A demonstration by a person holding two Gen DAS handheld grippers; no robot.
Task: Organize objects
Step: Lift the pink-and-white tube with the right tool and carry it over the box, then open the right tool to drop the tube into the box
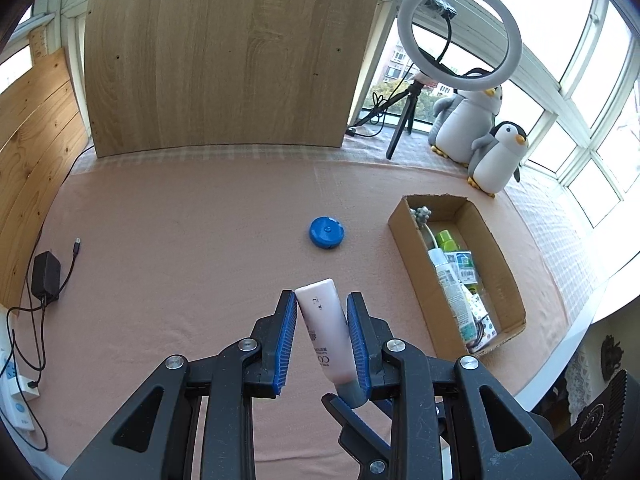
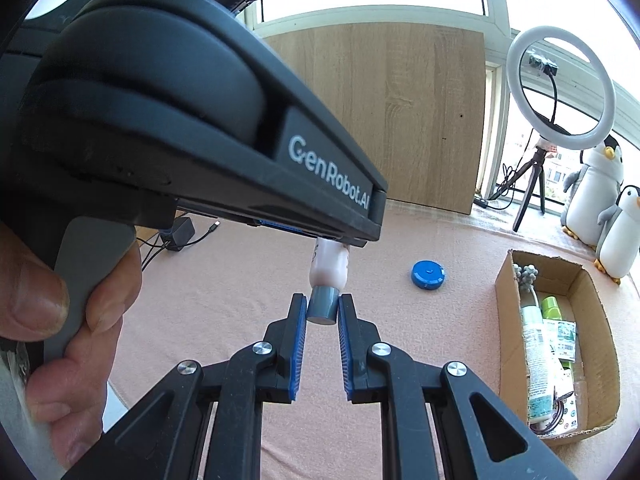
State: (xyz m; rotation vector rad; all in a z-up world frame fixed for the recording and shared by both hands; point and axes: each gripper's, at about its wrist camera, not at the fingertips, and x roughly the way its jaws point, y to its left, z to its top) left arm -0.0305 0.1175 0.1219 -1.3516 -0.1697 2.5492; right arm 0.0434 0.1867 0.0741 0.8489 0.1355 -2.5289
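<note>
Overhead, a pink cloth covers the table (image 1: 168, 248), with a wooden board (image 1: 224, 56) leaning at the top of the frame before bright windows. A ring light (image 1: 464, 36) and two plush penguins (image 1: 480, 128) stand at upper right. At right, a cardboard box (image 1: 504, 280) holds bottles and packets; a blue round case (image 1: 327, 232) lies near centre, well apart from it. The left gripper (image 1: 322, 300) has its jaws clamped on a pale pink tube (image 1: 324, 320) that tilts between the blue pads. In the right wrist view, the right gripper (image 2: 322, 304) has its jaws closed on the tube's grey cap (image 2: 322, 307). A hand (image 2: 60, 312) grips the left gripper's handle at lower left.
</note>
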